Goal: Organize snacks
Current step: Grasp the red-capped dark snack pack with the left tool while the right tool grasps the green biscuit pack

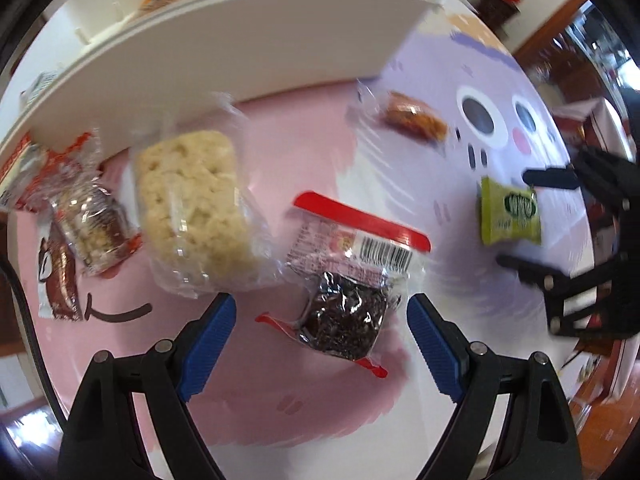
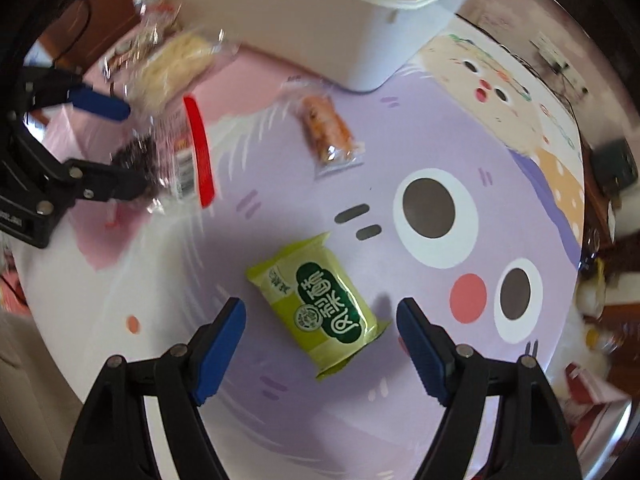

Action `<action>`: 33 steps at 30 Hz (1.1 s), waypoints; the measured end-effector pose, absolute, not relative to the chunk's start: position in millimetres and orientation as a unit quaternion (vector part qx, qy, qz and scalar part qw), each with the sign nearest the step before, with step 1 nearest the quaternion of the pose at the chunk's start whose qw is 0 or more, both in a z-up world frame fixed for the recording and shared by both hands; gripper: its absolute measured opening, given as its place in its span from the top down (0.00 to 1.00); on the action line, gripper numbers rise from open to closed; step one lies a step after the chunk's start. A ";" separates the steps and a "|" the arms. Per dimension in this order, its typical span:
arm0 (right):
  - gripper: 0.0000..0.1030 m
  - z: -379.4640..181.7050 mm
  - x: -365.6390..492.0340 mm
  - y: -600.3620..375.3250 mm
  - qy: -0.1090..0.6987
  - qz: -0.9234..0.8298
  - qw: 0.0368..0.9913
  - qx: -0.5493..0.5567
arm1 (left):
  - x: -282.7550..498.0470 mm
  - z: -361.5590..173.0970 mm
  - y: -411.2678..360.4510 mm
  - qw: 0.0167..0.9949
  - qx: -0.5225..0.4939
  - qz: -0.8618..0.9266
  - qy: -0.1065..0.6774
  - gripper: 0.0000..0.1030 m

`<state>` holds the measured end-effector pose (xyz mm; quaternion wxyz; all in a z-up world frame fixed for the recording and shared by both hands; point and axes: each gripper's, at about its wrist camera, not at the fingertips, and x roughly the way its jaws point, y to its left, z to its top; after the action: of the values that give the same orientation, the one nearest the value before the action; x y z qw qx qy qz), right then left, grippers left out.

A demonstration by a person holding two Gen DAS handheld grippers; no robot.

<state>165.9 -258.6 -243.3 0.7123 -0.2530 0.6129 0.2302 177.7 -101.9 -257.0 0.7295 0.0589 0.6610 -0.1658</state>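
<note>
Blue-padded, the left hand-held gripper (image 1: 322, 316) hangs wide over a dark chocolate cake packet (image 1: 344, 320), its pads clear of the wrapper. The right hand-held gripper (image 2: 320, 320) straddles one green pastry packet (image 2: 320, 312), jaws wide and not touching it. Each should probably settle lower and square to its packet's short sides before closing. Farther across the cartoon-printed surface (image 2: 440, 280) lie one pale rice cake (image 1: 196, 208) and one orange snack (image 2: 326, 132), then a single white bin (image 2: 320, 40) at the far edge.
</note>
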 end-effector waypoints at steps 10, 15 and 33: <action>0.55 -247.6 163.5 -263.6 0.624 0.240 0.708 -0.228 | 178.5 -267.2 -129.8 0.716 0.104 -0.192 0.663 0.16; 0.56 -249.6 159.3 -269.2 0.629 0.227 0.715 -0.204 | 173.9 -270.0 -139.1 0.717 0.143 -0.192 0.654 0.17; 0.64 -231.6 117.5 -251.8 0.633 0.204 0.737 -0.122 | 163.1 -244.1 -105.7 0.744 0.113 -0.171 0.636 0.63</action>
<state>117.5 -251.8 -231.6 0.7371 -0.1220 0.6325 0.2044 163.1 -105.7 -244.1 0.7443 0.1127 0.6358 -0.1708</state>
